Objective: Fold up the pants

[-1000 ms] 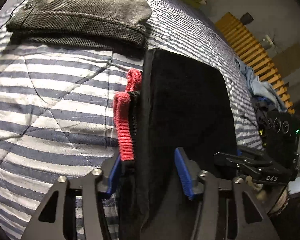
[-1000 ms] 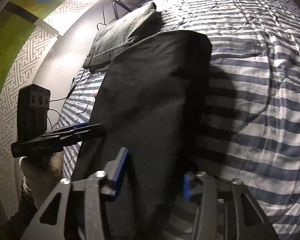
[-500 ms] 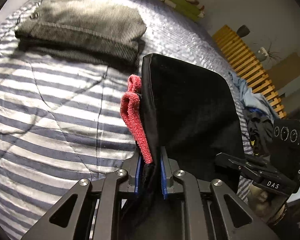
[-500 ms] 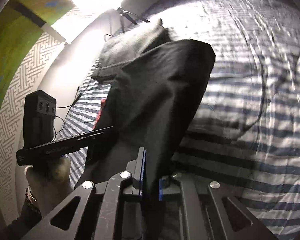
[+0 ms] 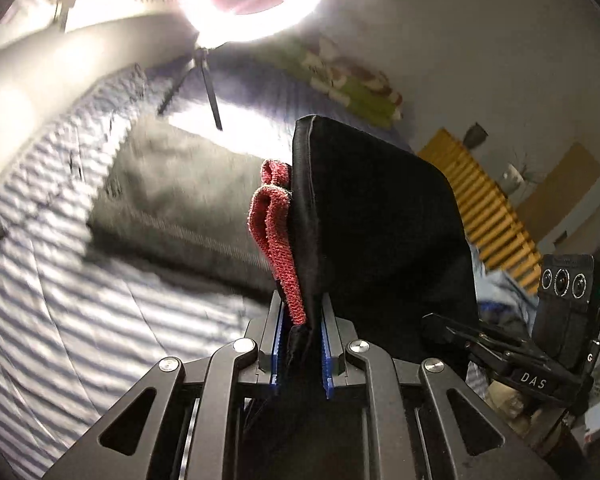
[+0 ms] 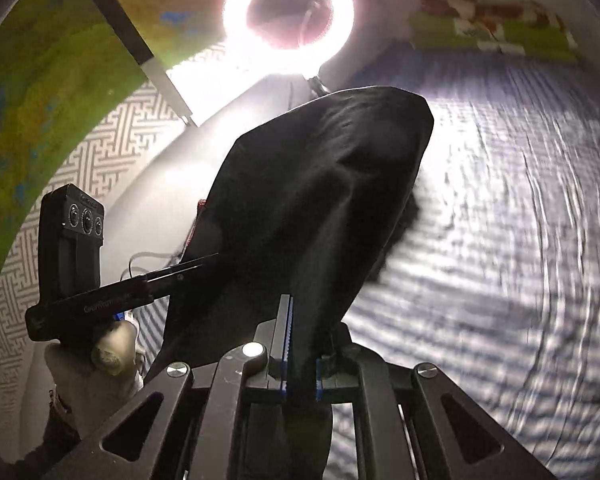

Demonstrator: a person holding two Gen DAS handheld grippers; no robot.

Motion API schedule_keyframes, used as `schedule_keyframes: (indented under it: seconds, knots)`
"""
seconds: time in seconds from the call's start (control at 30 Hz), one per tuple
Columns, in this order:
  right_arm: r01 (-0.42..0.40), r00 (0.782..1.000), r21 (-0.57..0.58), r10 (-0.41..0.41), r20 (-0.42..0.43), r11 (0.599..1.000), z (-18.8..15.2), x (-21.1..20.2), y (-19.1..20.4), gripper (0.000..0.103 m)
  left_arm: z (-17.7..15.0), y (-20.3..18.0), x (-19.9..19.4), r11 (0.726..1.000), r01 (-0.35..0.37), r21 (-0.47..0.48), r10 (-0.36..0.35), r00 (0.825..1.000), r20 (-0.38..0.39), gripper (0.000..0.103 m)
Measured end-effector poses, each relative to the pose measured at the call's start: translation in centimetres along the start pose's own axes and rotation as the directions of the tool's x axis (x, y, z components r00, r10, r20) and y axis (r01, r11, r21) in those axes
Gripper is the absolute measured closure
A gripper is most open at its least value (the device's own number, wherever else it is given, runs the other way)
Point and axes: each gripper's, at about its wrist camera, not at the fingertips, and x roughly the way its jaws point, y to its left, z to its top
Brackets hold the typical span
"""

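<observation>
Folded black pants (image 5: 376, 232) with a red waistband strip (image 5: 278, 236) hang lifted above the striped bed. My left gripper (image 5: 300, 344) is shut on their near edge by the red strip. In the right wrist view the same black pants (image 6: 320, 208) rise in front of the lamp, and my right gripper (image 6: 302, 368) is shut on their other near edge. The other gripper shows at the side of each view: the right one (image 5: 512, 356) and the left one (image 6: 100, 304), held by a gloved hand (image 6: 100, 364).
A folded grey pair of trousers (image 5: 172, 200) lies on the blue-and-white striped quilt (image 5: 60, 288). A bright ring lamp (image 6: 288, 16) on a stand glares behind the bed. A wooden slatted frame (image 5: 484, 208) and loose clothes (image 5: 500, 292) sit at the right.
Both grippers went from open to shut on the black pants' near edge, then lifted them off the bed and tilted upward toward the ring lamp.
</observation>
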Motion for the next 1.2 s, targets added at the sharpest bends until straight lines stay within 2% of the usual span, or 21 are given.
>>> schedule_keyframes:
  seconds: [0.07,0.23,0.37,0.53,0.7,0.87,0.9,0.97,1.0,1.03,1.07,1.13,1.2]
  knots:
    - [0.000,1.000,-0.011,0.000,0.018,1.000,1.9,0.6,0.3,0.095,2.2,-0.7,0.3,1.000,-0.028,0.010,0.027,0.999,0.025,0.088]
    - [-0.004,0.998,-0.038,0.007,0.064,0.999,6.7,3.7,1.0,0.095,8.1,0.4,-0.4,0.993,-0.110,0.050,0.105,0.990,0.091,0.088]
    - [-0.005,0.997,-0.052,0.009,0.075,0.999,9.9,7.6,1.4,0.095,12.3,2.9,0.4,0.987,-0.156,0.040,0.151,0.984,0.099,0.088]
    - [0.006,0.997,-0.046,-0.003,0.071,0.999,12.4,12.6,0.5,0.095,15.3,5.9,3.2,0.984,-0.176,0.018,0.174,0.981,0.083,0.088]
    - [0.022,0.998,-0.014,-0.021,0.054,1.000,12.8,16.6,-1.0,0.096,16.1,9.3,7.5,0.983,-0.181,-0.018,0.181,0.983,0.040,0.088]
    - [0.047,0.999,0.006,-0.047,0.011,0.999,12.1,19.9,-3.4,0.096,14.8,11.0,12.0,0.982,-0.187,-0.023,0.187,0.982,-0.010,0.088]
    - [0.049,0.999,0.011,-0.049,0.001,0.999,11.9,20.5,-3.8,0.096,14.7,11.4,13.2,0.979,-0.204,-0.015,0.204,0.979,-0.026,0.088]
    - [0.052,0.998,0.012,-0.052,-0.027,0.999,11.5,21.5,-4.6,0.092,13.5,11.7,15.3,0.958,-0.285,0.013,0.285,0.958,-0.042,0.082]
    - [0.070,0.997,0.009,-0.070,-0.042,0.998,11.5,21.8,-5.1,0.088,13.4,12.1,16.1,0.941,-0.338,0.020,0.339,0.940,-0.049,0.073]
    - [0.110,0.993,0.012,-0.109,-0.046,0.994,11.5,21.9,-5.5,0.080,13.4,12.4,16.6,0.926,-0.378,0.021,0.379,0.924,-0.052,0.062]
    - [0.129,0.991,0.013,-0.128,-0.045,0.992,11.4,21.7,-5.8,0.075,13.4,12.7,16.6,0.925,-0.379,-0.007,0.378,0.924,-0.050,0.060]
    - [0.171,0.985,0.028,-0.171,-0.020,0.985,11.5,20.8,-6.6,0.075,13.5,12.9,15.8,0.935,-0.351,-0.060,0.349,0.936,-0.041,0.060]
    - [0.245,0.970,0.031,-0.245,0.004,0.969,11.6,19.7,-7.2,0.075,13.7,13.0,15.0,0.925,-0.372,-0.078,0.371,0.928,-0.025,0.060]
